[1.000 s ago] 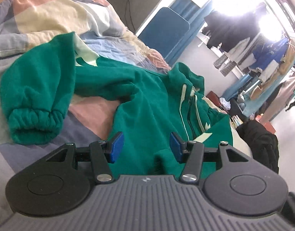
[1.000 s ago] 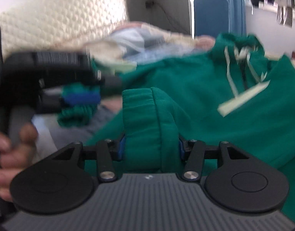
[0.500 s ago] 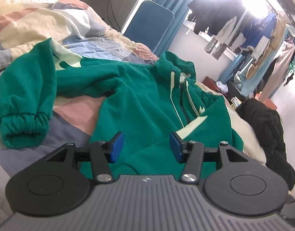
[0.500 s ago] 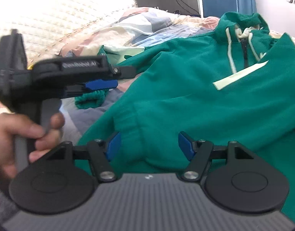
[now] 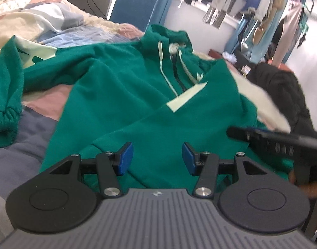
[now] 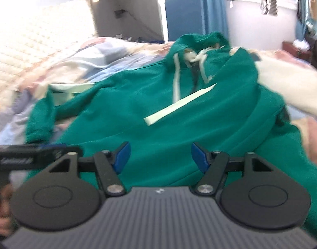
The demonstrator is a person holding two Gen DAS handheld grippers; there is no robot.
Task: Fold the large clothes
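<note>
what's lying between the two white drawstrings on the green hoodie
In the left wrist view, a dark zipper runs down the green hoodie between the two pale drawstrings. The right wrist view shows the same, only blurred.

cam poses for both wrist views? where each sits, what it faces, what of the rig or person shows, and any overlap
Left wrist: sits behind the open left gripper, looks low along the bed over the green hoodie toward the clothes rack; the right gripper's body shows at the right edge.
Right wrist: sits behind the open right gripper, faces the hoodie's collar and the blue panel; the left gripper's body and the fingers of the hand holding it show at lower left.
Shared: hoodie, pale stripe, drawstrings, patchwork quilt, blue panel.
</note>
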